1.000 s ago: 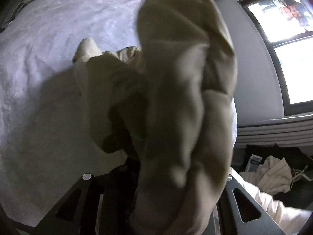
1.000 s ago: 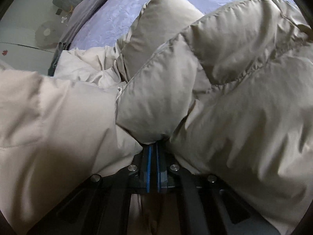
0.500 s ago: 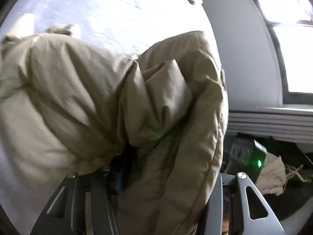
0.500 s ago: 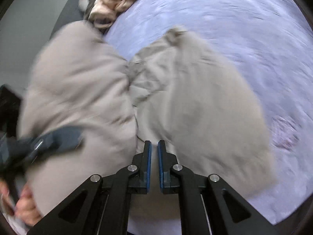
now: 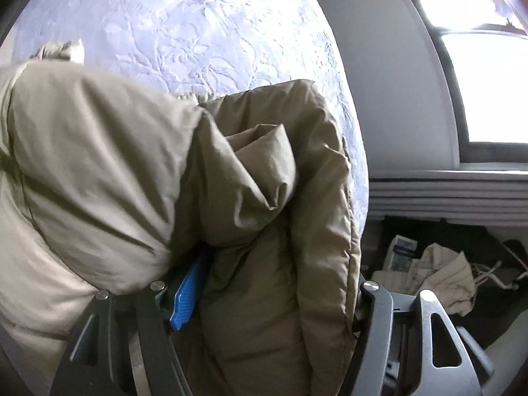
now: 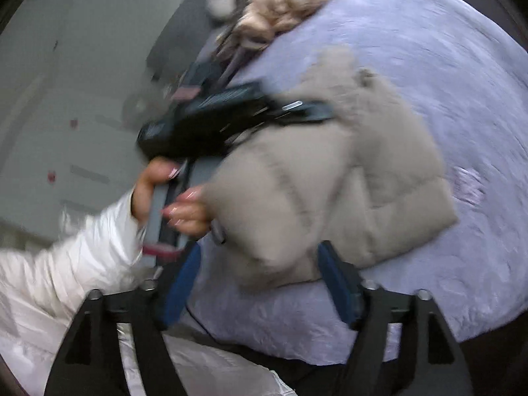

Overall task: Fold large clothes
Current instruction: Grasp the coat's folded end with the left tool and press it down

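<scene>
Left hand-held gripper (image 5: 264,300): jaws just opening, spread wide, a thick fold of the jacket (image 5: 109,171) between them, right pad hidden | Jacket: beige, puffy, folded on the lavender bed (image 6: 445,76), filling 9 to 6 o'clock in the left view | Right hand-held gripper (image 6: 260,283): jaws just parted, holding nothing, above the jacket's near edge.

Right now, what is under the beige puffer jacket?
The puffer jacket lies folded on the lavender bedspread, which shows around it on most sides. Whatever sits directly beneath the jacket's bulk is covered.
</scene>
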The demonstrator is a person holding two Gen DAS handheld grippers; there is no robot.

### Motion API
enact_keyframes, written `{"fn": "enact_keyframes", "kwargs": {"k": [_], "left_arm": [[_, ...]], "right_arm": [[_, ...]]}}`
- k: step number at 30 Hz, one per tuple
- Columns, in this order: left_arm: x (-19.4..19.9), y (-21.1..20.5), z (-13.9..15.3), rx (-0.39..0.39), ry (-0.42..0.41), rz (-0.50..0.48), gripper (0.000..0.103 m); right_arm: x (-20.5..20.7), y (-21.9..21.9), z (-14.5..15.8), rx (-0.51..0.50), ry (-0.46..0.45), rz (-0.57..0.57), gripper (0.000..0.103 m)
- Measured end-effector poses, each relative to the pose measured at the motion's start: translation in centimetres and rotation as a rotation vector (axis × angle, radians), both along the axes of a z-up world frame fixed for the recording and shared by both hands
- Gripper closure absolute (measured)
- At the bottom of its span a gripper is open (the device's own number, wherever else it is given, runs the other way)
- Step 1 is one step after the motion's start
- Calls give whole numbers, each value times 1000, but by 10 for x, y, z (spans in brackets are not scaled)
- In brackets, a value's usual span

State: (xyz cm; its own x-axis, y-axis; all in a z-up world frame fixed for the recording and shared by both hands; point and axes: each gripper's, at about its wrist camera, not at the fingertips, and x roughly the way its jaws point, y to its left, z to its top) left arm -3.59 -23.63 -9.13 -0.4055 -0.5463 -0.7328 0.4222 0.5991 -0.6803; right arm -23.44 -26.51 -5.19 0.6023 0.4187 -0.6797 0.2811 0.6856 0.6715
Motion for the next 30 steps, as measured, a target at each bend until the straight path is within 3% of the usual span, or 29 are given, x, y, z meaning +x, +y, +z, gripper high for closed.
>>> {"fn": "enact_keyframes", "kwargs": {"k": [3,6,8,11,12,13,14,15,21,30], "left_arm": [[8,2,33,-35,-80,31,35],[15,22,69,-70,-250,76,35],[22,44,84,-45,-396,131,35],[41,73,73,58,-502,202,35],[49,81,64,100,-511,216,35],[57,89,51,145,-507,234,35],[63,95,39,167,-492,252,35],[66,94,31,172,-482,267,35],[47,48,19,186,-568,223,35],[18,-31,3,164,-618,109,35]], "right_arm": [[31,26,-9,-127,82,11,26],[47,22,-19,-264,174,-72,31],[41,10,-23,-290,210,-151,31],[28,-6,-23,-323,243,-243,36],[32,-8,-21,-316,236,-262,43],[30,-12,-19,-289,217,-273,63],[30,-16,-16,-270,211,-266,76],[32,-16,-17,-263,213,-253,83],[36,-20,-20,-410,236,-220,87],[2,-82,-84,-311,354,-350,86]]}}
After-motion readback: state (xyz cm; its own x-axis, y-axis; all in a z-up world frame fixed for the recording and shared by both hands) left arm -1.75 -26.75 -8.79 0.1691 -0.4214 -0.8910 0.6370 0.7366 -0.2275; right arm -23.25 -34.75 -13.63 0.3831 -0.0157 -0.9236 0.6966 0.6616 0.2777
